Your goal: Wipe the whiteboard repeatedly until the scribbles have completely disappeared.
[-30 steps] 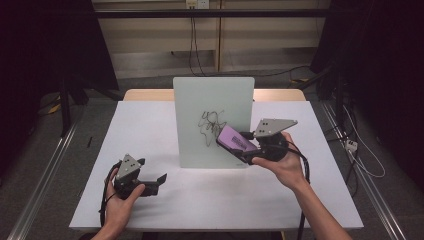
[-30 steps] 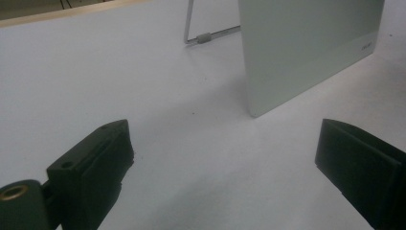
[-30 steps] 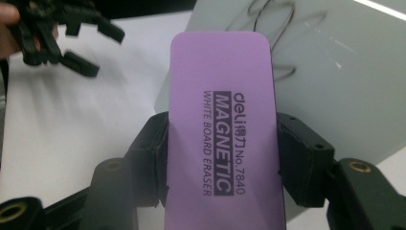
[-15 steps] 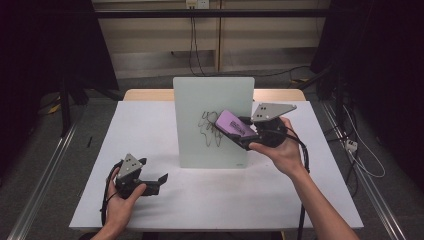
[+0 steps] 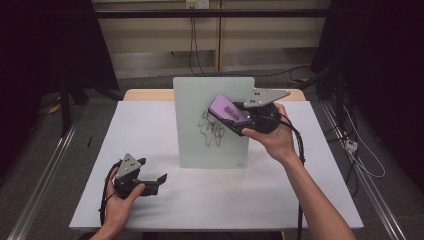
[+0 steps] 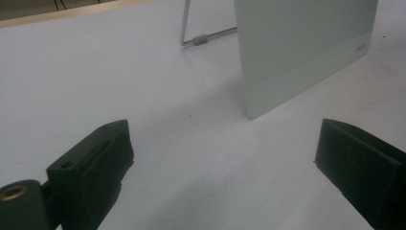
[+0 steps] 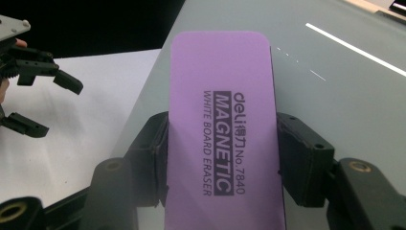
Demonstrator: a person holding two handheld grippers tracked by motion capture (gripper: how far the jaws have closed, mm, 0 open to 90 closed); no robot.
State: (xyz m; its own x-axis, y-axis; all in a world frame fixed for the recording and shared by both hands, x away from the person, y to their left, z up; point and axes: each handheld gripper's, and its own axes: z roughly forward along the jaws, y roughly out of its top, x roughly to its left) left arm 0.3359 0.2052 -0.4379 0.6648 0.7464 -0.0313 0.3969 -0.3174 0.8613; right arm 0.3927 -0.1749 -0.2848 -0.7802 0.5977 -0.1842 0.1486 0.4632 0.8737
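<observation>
1. Gripping the purple whiteboard eraser (image 7: 222, 129) across its narrow width, right gripper (image 5: 235, 117) clamped firm, both black pads pressed flat on the long edges about halfway down its length.
2. Looks a light, stiff plastic block with a soft felt face underneath, judging by the printed "MAGNETIC WHITE BOARD ERASER" label; smooth sides, so likely a bit slippery under hard pads. Best taken just as now: on the two long flanks, mid-body, never by the felt.
3. Sits up in the air against the whiteboard (image 5: 200, 100), nose pointing toward ten o'clock in the high view, hovering over or touching the upper edge of the black scribble (image 5: 211, 131); contact with the glass cannot be told for sure.
4. Board itself stands upright on a wire stand (image 6: 201, 38) at the table's twelve o'clock side; thin, rigid, probably glass-faced, so liable to tip or skid back if pushed hard. Calls for light, even pressure.
5. Left gripper (image 5: 152, 181) resting low on the white table (image 5: 300, 190) at about seven o'clock from the board, jaws spread wide with nothing between them, well apart from the board's foot.
</observation>
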